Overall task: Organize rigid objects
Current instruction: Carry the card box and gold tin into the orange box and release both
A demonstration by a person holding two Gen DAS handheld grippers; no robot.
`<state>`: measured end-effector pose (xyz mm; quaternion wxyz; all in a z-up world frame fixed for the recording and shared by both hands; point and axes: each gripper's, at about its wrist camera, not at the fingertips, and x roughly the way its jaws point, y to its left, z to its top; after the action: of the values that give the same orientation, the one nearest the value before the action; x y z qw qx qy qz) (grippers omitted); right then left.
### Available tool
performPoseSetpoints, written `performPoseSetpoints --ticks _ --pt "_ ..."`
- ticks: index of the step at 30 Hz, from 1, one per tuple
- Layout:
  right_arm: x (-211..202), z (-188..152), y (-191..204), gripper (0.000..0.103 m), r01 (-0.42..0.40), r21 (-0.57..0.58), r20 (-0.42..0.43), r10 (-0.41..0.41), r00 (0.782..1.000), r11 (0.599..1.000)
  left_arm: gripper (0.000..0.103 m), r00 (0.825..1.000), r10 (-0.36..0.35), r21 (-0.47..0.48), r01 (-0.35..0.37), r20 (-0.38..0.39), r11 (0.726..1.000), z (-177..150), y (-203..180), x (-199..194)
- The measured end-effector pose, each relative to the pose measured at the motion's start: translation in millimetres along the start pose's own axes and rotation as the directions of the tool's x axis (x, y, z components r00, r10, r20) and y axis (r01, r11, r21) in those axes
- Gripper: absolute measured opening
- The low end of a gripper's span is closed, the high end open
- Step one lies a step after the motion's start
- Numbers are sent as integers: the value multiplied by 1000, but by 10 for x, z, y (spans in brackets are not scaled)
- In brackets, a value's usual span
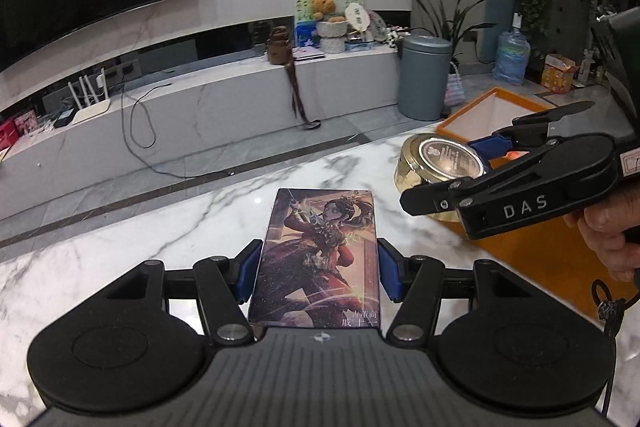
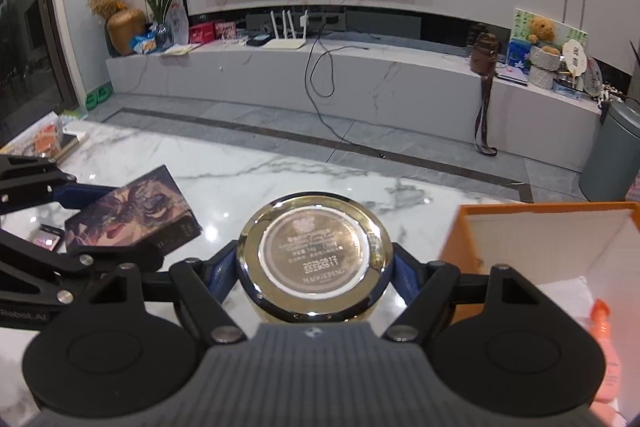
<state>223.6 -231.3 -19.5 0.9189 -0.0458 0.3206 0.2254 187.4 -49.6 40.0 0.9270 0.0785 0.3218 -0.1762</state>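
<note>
Nearest the left wrist camera, the left tongs [image 1: 318, 269] are clenched on one illustrated card box [image 1: 316, 255], blue pads pressing its two long sides; its long axis runs straight ahead along the fingers, away from the camera. Nearest the right wrist camera, the right tongs [image 2: 310, 277] grasp one round gold tin [image 2: 310, 255], pads against its sides, its mirrored printed face turned up. Both things appear held clear above the marble desk [image 1: 160, 227].

The landmark is the orange box [image 2: 520, 227], open-topped with a white inside. The tin sits just left of its near corner, so the right hand is the nearer one and, I judge, needs only a short move rightward to lower the tin in. The card box lies well left of the orange box, beyond the tin, so it would likely follow second.

Inside the orange box, one pink bottle [image 2: 604, 347] lies along the right wall. A small dark item [image 2: 48, 237] rests on the desk, far left of the box.
</note>
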Motion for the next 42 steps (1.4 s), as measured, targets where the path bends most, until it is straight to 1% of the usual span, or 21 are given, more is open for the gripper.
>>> performPoseSetpoints --ticks 5,11,18,27,32,42 --pt "-299 -31 -157 75 -3 31 33 2 999 1000 68 1000 -16 38 15 12 999 102 -221 -28" --pt "-645 -109 -418 75 12 79 69 -18 997 997 68 999 -39 73 37 26 997 238 -480 -38" --pt "-973 -205 -769 75 54 146 94 -68 993 988 68 996 -78 134 71 41 988 419 -879 -12" --pt "-1217 -297 -1252 75 129 243 46 -145 988 961 68 991 -129 212 118 39 970 628 -1388 152" --pt "-1266 -324 -1439 75 170 273 31 -186 982 947 68 989 -143 233 133 25 963 704 -1556 279" --pt "-1202 -356 -1691 75 214 323 -28 -216 976 922 68 988 -146 274 151 -40 950 794 -1778 651"
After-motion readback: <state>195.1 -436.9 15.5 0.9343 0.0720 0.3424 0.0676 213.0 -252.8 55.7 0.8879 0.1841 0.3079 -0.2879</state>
